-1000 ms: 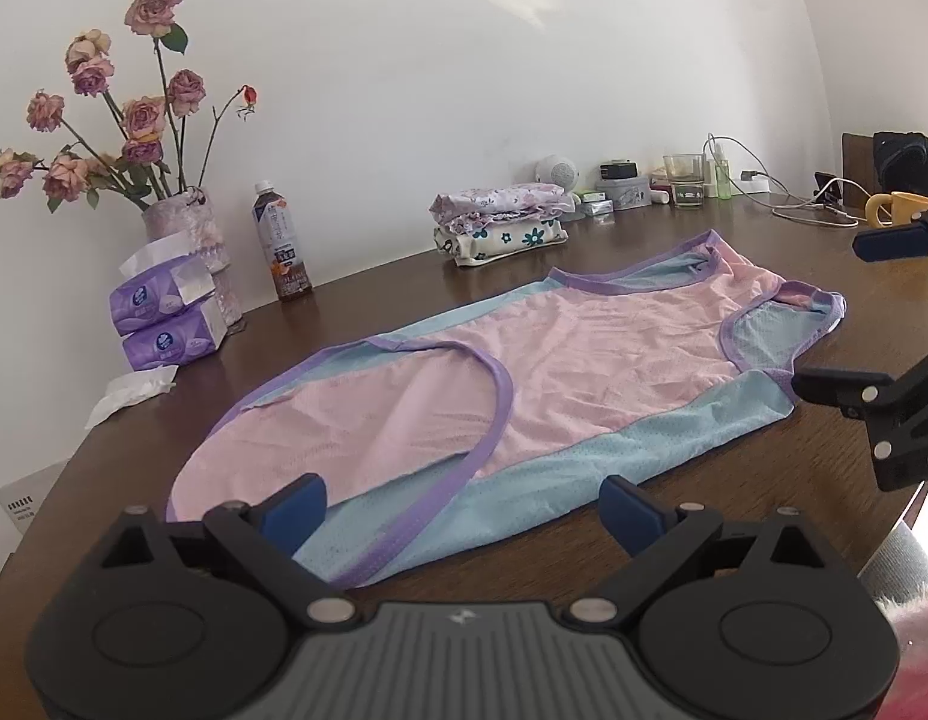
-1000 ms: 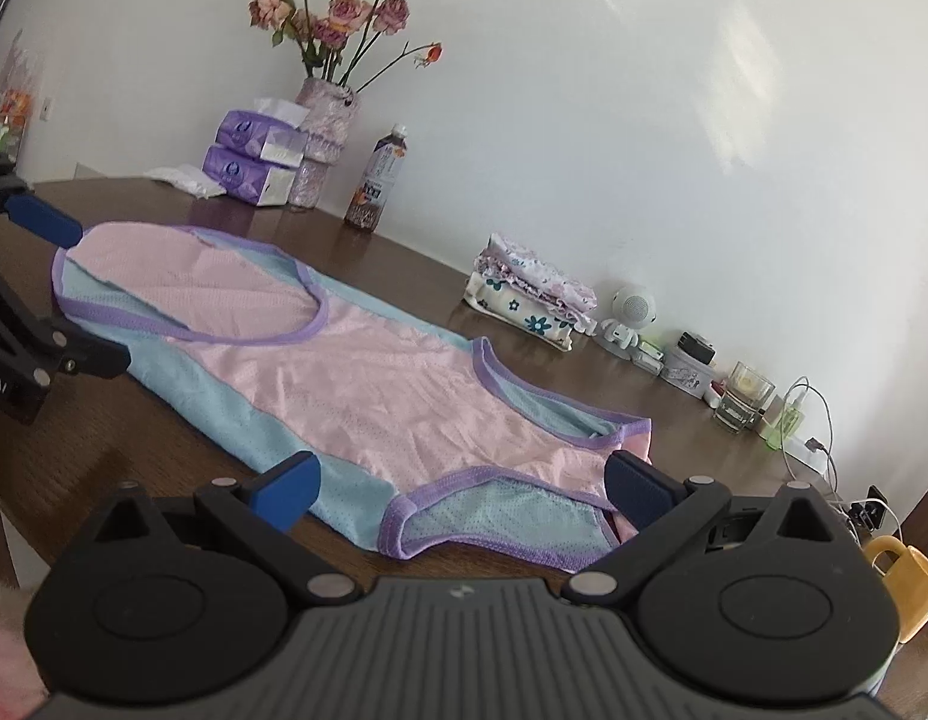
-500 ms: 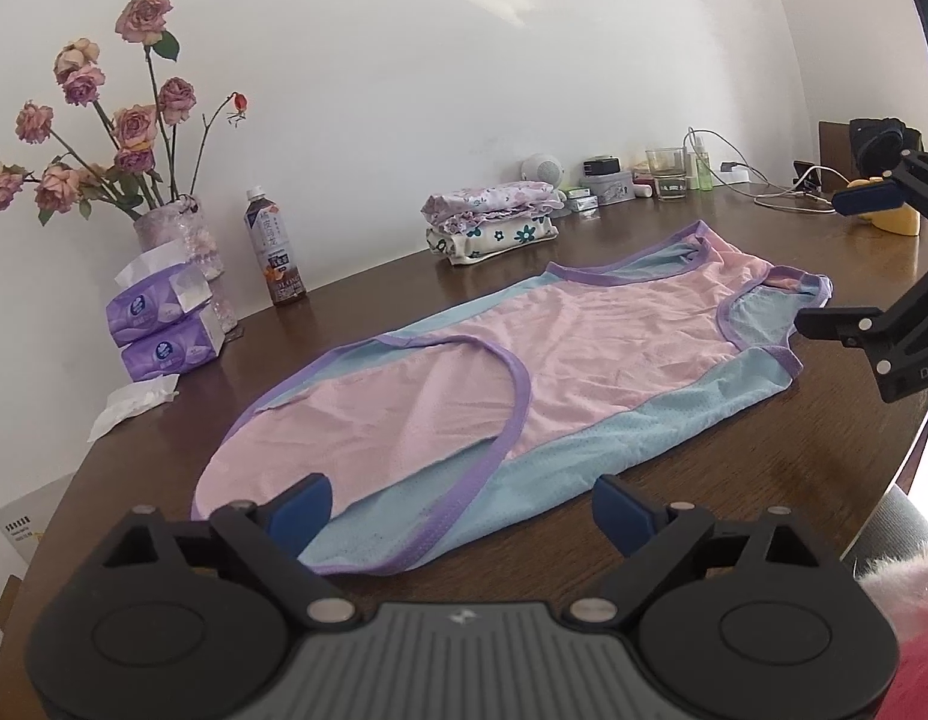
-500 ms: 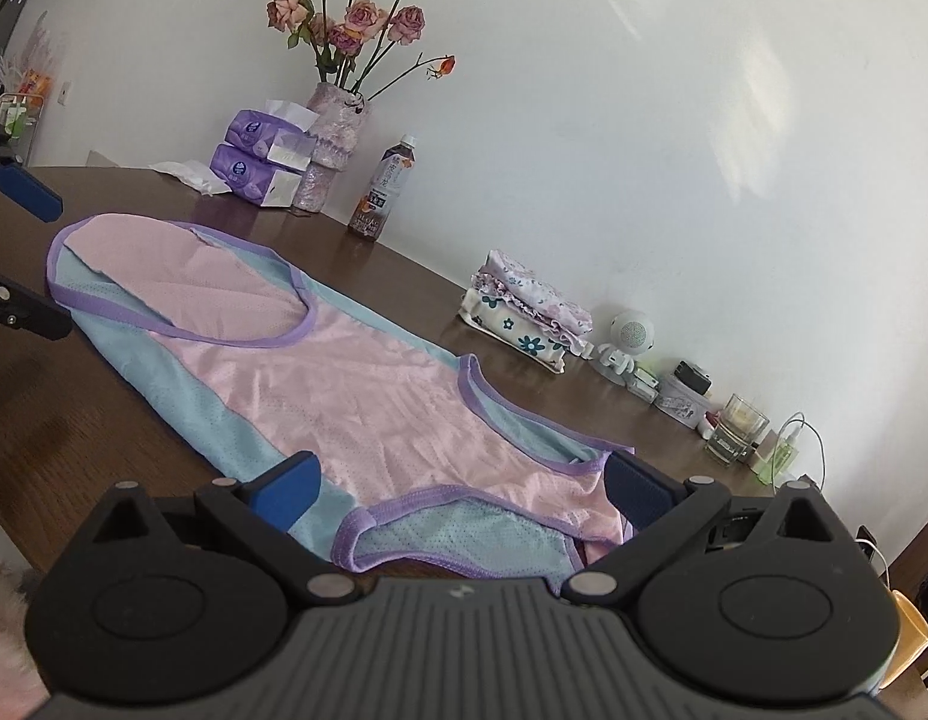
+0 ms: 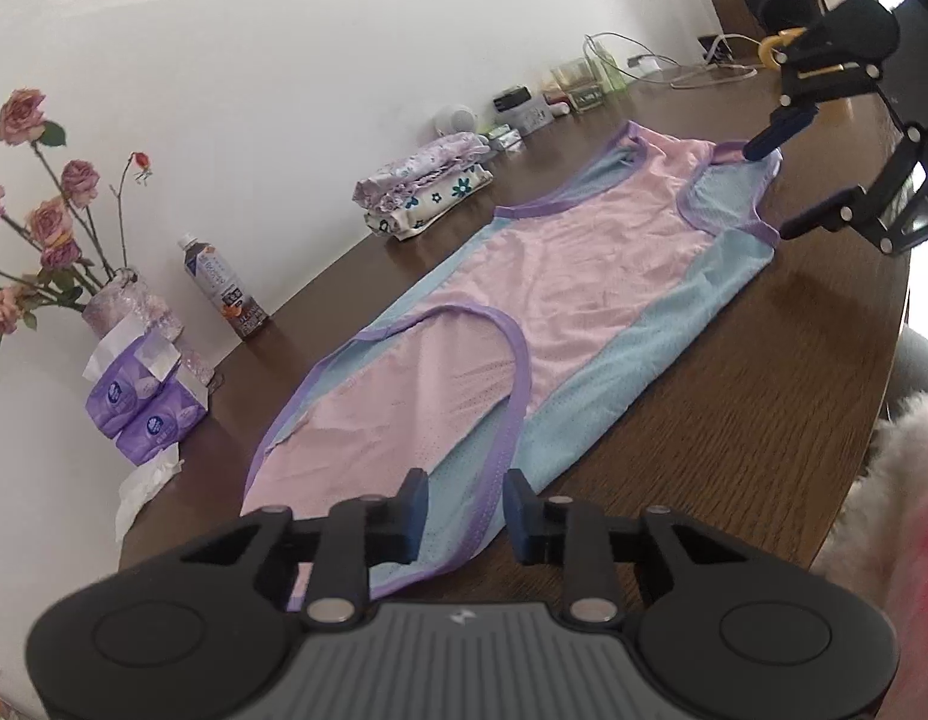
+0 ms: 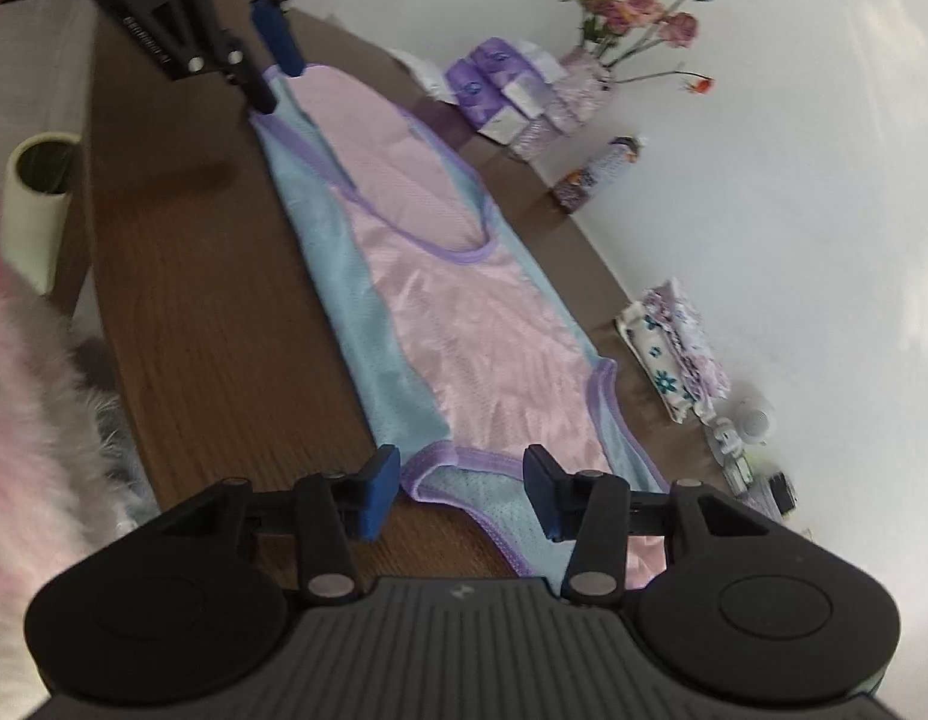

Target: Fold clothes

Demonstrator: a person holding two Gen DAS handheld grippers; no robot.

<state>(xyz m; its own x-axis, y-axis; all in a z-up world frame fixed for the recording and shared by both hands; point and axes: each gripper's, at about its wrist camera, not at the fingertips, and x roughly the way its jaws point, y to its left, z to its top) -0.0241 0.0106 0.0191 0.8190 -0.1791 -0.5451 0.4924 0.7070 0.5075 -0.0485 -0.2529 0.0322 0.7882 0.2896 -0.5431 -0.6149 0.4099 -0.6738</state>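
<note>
At the near edge of the desk (image 5: 782, 396), both tongs are parted, each straddling a purple-trimmed corner of the pink and blue garment (image 5: 584, 294), which lies spread flat. The left tongs (image 5: 466, 513) sit at six o'clock of its strap end, the right tongs (image 6: 461, 489) likewise at the other end. To fold cleanly I'd pinch trim only, both ends level, and keep the cloth taut. Toward twelve o'clock, the folded pile (image 5: 425, 186), bottle (image 5: 224, 288) and tissue packs (image 5: 146, 408) crowd the landing side.
</note>
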